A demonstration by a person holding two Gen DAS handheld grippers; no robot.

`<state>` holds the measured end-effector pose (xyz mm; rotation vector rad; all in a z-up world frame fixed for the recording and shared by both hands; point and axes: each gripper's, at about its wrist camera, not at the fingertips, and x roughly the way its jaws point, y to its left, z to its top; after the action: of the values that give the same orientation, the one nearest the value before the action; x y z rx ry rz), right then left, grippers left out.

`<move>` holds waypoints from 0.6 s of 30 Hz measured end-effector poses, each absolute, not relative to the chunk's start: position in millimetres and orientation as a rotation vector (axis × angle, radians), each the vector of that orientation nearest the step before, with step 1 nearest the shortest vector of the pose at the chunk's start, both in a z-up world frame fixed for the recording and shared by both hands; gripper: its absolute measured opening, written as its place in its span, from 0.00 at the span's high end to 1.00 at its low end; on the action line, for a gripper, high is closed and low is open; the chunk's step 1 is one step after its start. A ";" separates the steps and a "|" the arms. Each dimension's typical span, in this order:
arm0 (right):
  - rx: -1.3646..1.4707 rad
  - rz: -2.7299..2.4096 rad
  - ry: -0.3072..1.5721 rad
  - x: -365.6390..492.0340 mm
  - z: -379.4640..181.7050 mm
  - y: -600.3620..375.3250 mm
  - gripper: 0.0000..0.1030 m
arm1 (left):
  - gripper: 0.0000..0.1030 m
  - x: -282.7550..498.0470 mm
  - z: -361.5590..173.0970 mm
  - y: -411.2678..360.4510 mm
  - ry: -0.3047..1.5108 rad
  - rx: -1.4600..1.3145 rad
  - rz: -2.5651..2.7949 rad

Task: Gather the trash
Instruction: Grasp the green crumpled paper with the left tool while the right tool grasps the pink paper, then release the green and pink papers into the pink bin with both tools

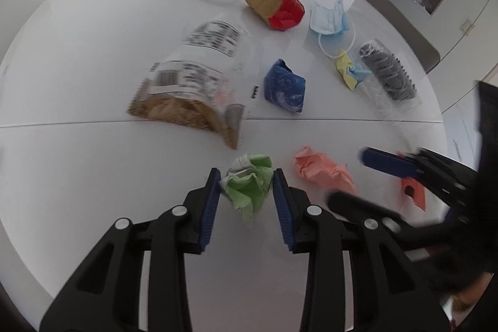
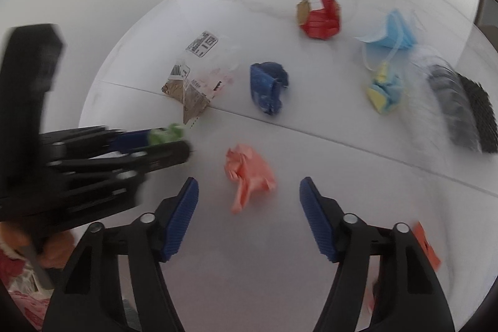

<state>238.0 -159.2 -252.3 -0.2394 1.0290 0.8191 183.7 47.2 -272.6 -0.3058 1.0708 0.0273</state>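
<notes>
Left wrist view, lower centre: left tongs stand narrow around the green paper ball, both blue pads touching or nearly touching its sides; I judge the paper caught between them
Lower right of that view: pink paper ball lies just beside the green one on the white surface, with the right tongs blurred over it
Upper half of that view: other trash lies well apart, namely a clear bag with brown crumbs, a blue wrapper, a red carton, a face mask and a clear pack of dark biscuits
Right wrist view, lower centre: right tongs stand wide, the pink paper ball between the tips and clear of both pads
Left edge of that view: left tongs, blurred, with the green paper ball at their tip
Step in hand: picking up the first two scraps, one per hand; green seems taken, pink not yet
Next move calls for: narrowing the right tongs until both pads press the pink ball, then lifting both scraps off the surface; no bin shows in either view, so where they go I cannot tell
</notes>
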 end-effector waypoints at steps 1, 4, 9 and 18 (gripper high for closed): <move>-0.253 0.817 1.029 238.9 -254.7 -155.5 0.39 | 0.67 180.0 -270.0 51.0 1.067 -0.310 0.030; -0.322 0.806 1.020 238.5 -263.1 -142.0 0.55 | 0.67 163.9 -257.8 62.5 1.054 -0.306 0.042; -0.374 0.771 1.005 233.9 -266.5 -135.7 0.66 | 0.67 134.7 -244.0 74.1 1.050 -0.286 0.062; -0.275 0.730 1.031 185.3 -237.2 -159.4 0.66 | 0.67 78.3 -230.2 66.5 1.124 -0.199 -0.022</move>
<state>185.3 -159.4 -237.2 -0.2749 1.0310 0.7305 78.3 66.5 -230.2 -0.1986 1.1244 -0.0218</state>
